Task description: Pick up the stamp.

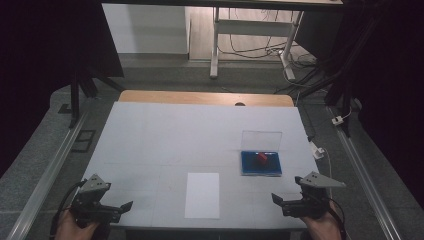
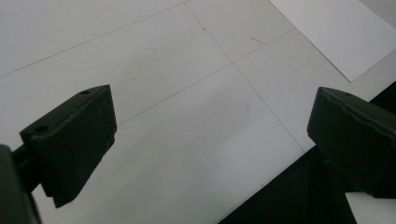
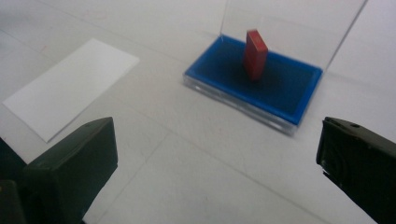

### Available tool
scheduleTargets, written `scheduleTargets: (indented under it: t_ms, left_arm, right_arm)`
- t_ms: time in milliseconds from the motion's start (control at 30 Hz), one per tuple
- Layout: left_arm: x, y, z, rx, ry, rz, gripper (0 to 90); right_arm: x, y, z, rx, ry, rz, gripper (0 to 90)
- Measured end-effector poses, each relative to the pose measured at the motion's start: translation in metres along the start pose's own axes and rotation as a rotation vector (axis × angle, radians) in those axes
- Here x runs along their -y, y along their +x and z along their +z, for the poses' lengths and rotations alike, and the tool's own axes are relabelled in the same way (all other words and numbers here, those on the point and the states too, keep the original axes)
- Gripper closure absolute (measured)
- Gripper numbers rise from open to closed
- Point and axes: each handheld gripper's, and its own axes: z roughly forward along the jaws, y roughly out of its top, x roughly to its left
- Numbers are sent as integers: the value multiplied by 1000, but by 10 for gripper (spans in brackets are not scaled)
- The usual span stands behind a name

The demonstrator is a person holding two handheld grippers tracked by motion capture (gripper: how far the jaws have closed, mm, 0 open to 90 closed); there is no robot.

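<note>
High view: the left tool (image 1: 125, 206) and right tool (image 1: 276, 199) hover at the worktop's (image 1: 165, 135) near edge, a paper (image 1: 202, 195) between them.

Left gripper view: jaws wide apart, empty.

Right gripper view: jaws wide apart, empty; ahead, a red block (image 3: 255, 54) stands tilted in the open blue case (image 3: 219, 70).

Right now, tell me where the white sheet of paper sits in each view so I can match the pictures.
High view: the white sheet of paper lies flat near the table's front edge, between the two grippers, left of the blue tray.
Left gripper view: its corner fills the top right, beyond the open jaws.
Right gripper view: it lies at the left, with the blue tray to its right.
Shared landmark: the sheet itself.
</note>
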Motion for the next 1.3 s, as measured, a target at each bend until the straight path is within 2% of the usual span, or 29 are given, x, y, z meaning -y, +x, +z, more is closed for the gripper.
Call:
scheduleTargets:
  t_ms: [167, 533, 733, 967, 1067, 1300]
  left_arm:
    - [0, 0, 0, 1, 3, 0, 21]
    - [0, 1, 0, 2, 2, -12, 18]
    - [0, 1, 0, 3, 1, -13, 16]
    - [0, 2, 0, 4, -1, -24, 7]
    - [0, 2, 0, 6, 0, -24, 7]
    - [0, 3, 0, 10, 2, -24, 7]
  right_arm:
    - [-5, -1, 7, -31, -8, 5, 0]
    - [-14, -3, 20, -65, -3, 11, 0]
    - [-21, -4, 30, -72, 6, -9, 0]
    - [-28, -11, 43, -84, 31, 7, 0]
    - [-31, -14, 48, -90, 52, 36, 0]
    - [-40, -20, 60, -59, 66, 21, 0]
